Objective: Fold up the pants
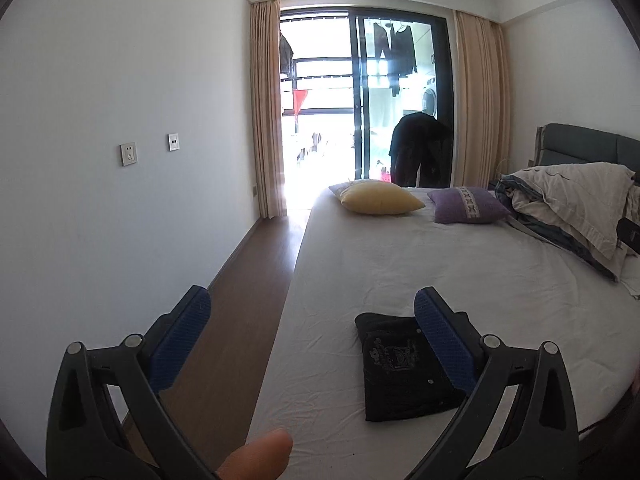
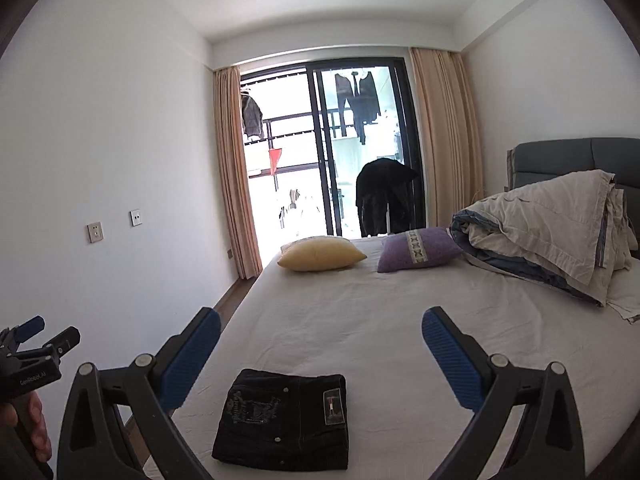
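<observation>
Black pants lie folded into a compact rectangle on the white bed sheet near the bed's front edge, back pocket embroidery and label facing up. They also show in the left wrist view, partly behind the right finger. My right gripper is open and empty, held above and behind the pants. My left gripper is open and empty, over the bed's left edge and the floor. The left gripper also shows at the left edge of the right wrist view.
A yellow pillow and a purple pillow lie at the far end of the bed. A bundled quilt sits against the grey headboard at right. Wooden floor runs along the left wall. Glass balcony doors are beyond.
</observation>
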`<state>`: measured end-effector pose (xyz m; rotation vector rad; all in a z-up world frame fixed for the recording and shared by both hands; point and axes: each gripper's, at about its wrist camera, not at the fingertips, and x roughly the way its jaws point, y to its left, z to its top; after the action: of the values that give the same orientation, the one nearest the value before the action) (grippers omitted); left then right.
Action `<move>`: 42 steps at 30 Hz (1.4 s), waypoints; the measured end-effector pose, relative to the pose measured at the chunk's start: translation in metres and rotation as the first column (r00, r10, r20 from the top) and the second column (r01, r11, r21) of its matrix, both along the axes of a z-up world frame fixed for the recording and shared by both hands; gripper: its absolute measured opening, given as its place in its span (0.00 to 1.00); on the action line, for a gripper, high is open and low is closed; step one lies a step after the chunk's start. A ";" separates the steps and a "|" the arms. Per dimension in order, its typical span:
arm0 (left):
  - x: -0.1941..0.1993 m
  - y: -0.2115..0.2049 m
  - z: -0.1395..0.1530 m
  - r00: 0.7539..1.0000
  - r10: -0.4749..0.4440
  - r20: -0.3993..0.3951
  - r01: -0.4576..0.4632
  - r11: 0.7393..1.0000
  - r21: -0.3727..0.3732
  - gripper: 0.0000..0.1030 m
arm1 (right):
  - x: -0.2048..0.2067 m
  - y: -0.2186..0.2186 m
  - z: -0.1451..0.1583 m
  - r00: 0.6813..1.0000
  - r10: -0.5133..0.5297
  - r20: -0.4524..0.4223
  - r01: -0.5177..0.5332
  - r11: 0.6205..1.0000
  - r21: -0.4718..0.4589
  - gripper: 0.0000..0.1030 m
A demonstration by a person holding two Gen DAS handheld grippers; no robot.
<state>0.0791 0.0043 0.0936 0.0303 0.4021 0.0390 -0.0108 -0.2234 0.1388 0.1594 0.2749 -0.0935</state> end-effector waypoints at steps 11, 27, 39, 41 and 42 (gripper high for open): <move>-0.021 -0.033 -0.057 0.950 -0.001 -0.312 -0.008 1.000 -0.027 1.00 | -0.025 0.016 -0.053 0.947 -0.080 -0.312 0.101 0.994 0.052 1.00; 0.005 -0.037 -0.079 0.936 -0.008 -0.352 0.000 1.000 -0.023 1.00 | -0.022 0.049 -0.069 0.923 -0.053 -0.380 0.062 0.998 0.011 1.00; 0.008 -0.034 -0.083 0.935 -0.001 -0.356 -0.006 1.000 -0.019 1.00 | -0.015 0.067 -0.082 0.898 -0.033 -0.439 0.030 0.999 -0.015 1.00; 0.008 -0.034 -0.083 0.934 0.001 -0.357 -0.007 1.000 -0.016 1.00 | -0.015 0.068 -0.083 0.895 -0.037 -0.445 0.030 0.999 -0.021 1.00; 0.009 -0.035 -0.084 0.934 -0.001 -0.357 -0.005 1.000 -0.016 1.00 | -0.015 0.069 -0.083 0.894 -0.038 -0.446 0.031 0.999 -0.024 1.00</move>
<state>0.0876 -0.0304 0.0096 0.0200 0.7674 0.0320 -0.0253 -0.1547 0.0558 0.1250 0.7329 -0.1680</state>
